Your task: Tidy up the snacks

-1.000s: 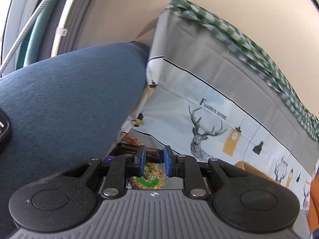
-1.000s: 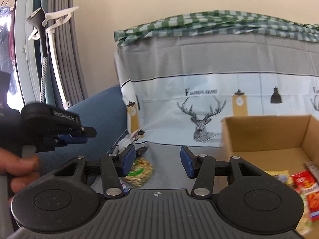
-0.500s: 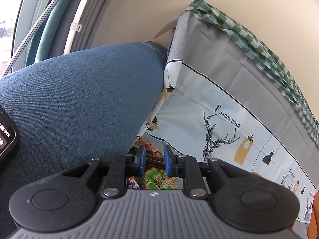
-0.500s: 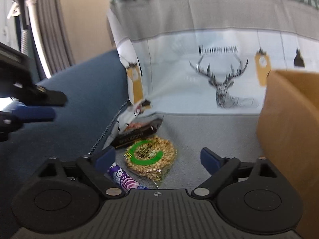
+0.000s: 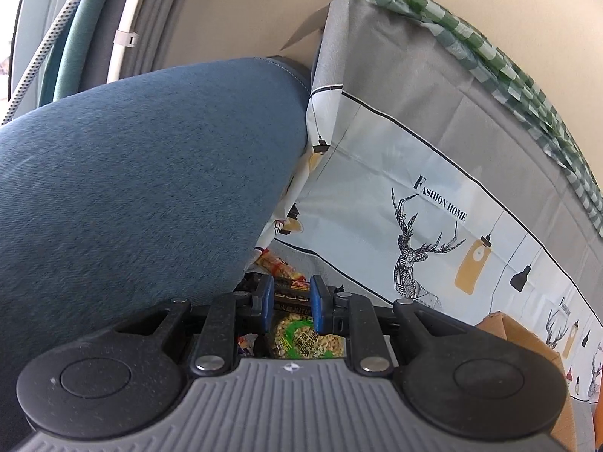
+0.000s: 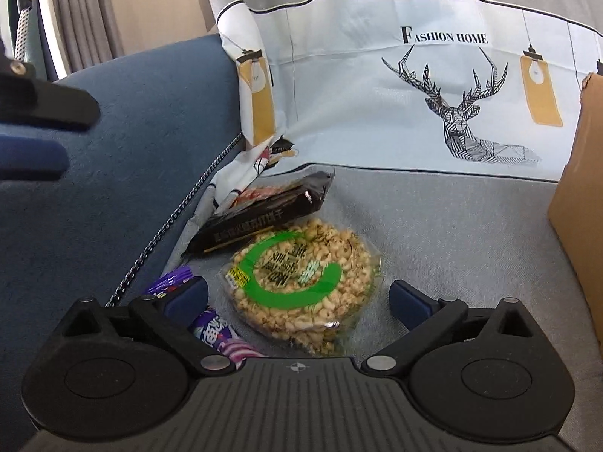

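A round puffed-grain snack with a green ring lies on the grey seat cover. My right gripper hovers over it with its jaws opening wide. The snack lies between them, and the pads are clear of it. A black packet, a red packet and a purple packet lie beside it against the blue sofa arm. My left gripper is closed down to a narrow, empty gap above the black packet and the round snack.
An open cardboard box stands on the seat at the right. A deer-printed cover hangs over the backrest. The blue sofa arm bulges close on the left. A wall and curtains lie behind.
My right gripper has dropped toward the snack pile and its jaws have spread wide. The left gripper has edged closer to the pile with its gap unchanged.
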Demonstrator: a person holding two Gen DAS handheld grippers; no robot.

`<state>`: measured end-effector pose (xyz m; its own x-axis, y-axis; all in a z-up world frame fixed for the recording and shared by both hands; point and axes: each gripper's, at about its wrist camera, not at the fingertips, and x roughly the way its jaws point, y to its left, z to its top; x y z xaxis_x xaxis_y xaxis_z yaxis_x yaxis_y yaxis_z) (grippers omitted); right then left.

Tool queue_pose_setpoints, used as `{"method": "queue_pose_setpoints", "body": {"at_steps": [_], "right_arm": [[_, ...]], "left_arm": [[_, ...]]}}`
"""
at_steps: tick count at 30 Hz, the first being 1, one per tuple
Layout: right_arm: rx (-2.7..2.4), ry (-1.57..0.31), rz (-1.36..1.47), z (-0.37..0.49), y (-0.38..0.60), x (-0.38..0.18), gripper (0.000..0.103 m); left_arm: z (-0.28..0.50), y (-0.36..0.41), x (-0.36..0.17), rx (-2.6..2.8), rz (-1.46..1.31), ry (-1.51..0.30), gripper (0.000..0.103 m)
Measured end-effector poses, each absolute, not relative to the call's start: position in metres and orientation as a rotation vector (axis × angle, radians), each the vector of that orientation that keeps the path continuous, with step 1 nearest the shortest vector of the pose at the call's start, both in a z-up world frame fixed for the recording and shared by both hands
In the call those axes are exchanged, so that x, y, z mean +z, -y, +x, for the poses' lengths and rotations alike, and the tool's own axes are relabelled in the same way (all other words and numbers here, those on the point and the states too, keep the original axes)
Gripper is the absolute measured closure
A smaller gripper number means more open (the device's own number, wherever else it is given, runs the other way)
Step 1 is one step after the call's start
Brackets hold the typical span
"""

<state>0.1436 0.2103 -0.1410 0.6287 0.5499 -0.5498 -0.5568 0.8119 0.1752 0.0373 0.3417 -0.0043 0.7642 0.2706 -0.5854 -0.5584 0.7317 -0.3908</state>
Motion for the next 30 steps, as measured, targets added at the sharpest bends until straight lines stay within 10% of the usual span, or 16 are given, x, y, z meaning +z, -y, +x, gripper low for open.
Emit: {"method": "queue_pose_setpoints", "body": {"at_steps": [6,22,30], "right_arm": [[0.622,-0.596,-0.017,0.140,-0.208,-0.143,0.021],[0.476,-0.636,-0.045,0.111,-0.151,-0.124,0.022],[0.513,-0.738,-0.100,0.092,-0.122,-0.118,0.022]], "left_arm": [[0.047,-0.343,-0.009,0.480,-0.587,-0.531,0.082],[0.091,-0.359,-0.046,0.375,-0.786,-0.661,0.064],[0.131,-0.355,-0.062,0.452,-0.743,-0.724,0.023]]}}
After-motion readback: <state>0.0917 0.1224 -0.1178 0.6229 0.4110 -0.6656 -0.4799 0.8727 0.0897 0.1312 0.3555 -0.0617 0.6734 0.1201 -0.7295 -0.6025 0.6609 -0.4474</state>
